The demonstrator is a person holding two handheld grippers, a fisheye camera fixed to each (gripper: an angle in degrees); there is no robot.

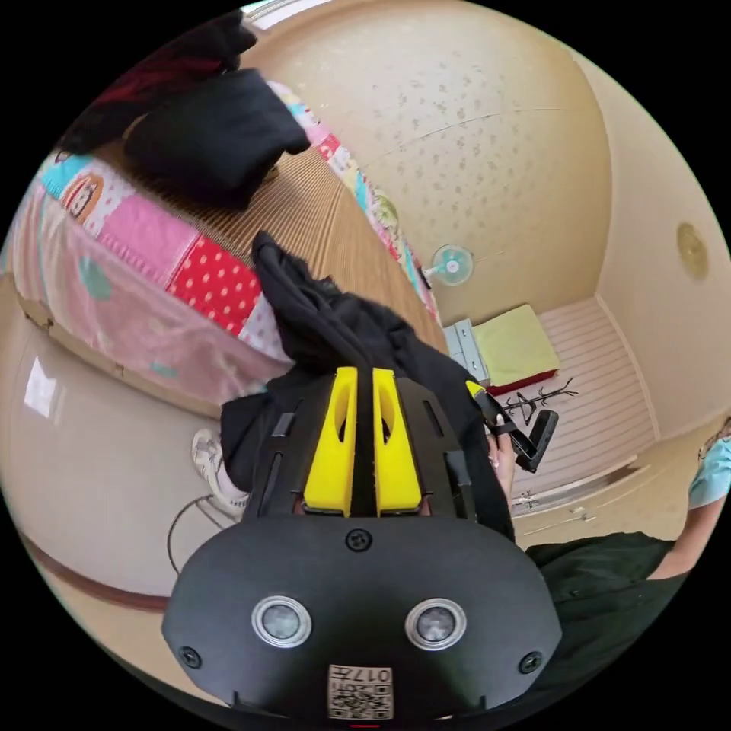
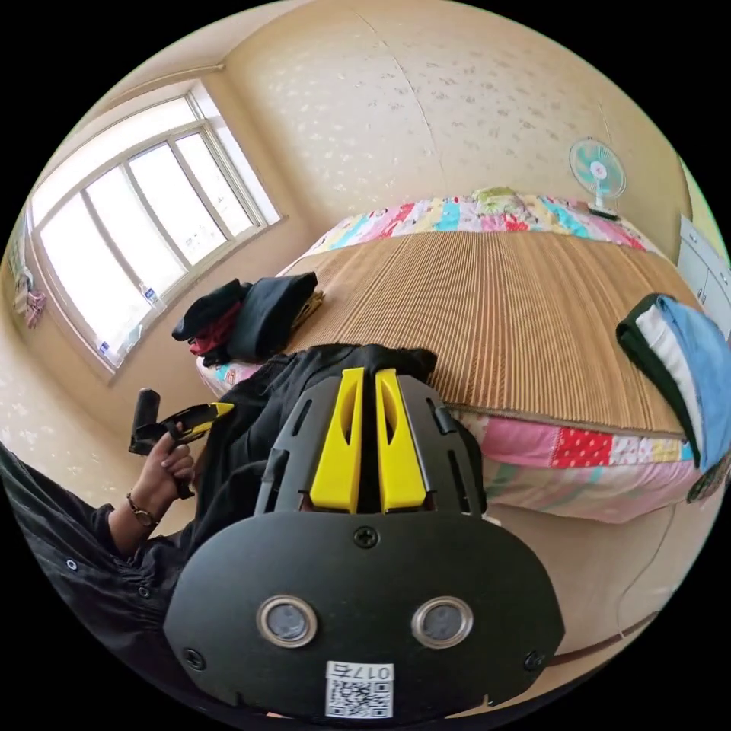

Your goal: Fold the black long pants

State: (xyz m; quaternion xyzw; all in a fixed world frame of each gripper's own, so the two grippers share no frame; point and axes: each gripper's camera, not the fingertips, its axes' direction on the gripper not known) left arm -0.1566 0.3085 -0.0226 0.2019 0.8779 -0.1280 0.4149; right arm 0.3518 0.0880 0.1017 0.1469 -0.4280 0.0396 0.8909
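Note:
The black long pants (image 1: 335,327) hang bunched in the air at the edge of the bed. In the left gripper view my left gripper (image 1: 364,371) has its yellow jaws pressed together on a fold of them. A hand holds my right gripper (image 1: 480,391) at the cloth's right side. In the right gripper view my right gripper (image 2: 368,373) is shut on the black pants (image 2: 304,381), which drape down around it. My left gripper (image 2: 219,410) shows at the left, held by a hand, its tip against the fabric.
The bed is covered by a woven mat (image 2: 533,304) over a patchwork sheet (image 2: 594,449). A pile of dark folded clothes (image 2: 251,312) lies near the window (image 2: 129,228). Blue, white and green folded clothes (image 2: 678,358) lie at the mat's right edge. A fan (image 2: 598,171) stands behind.

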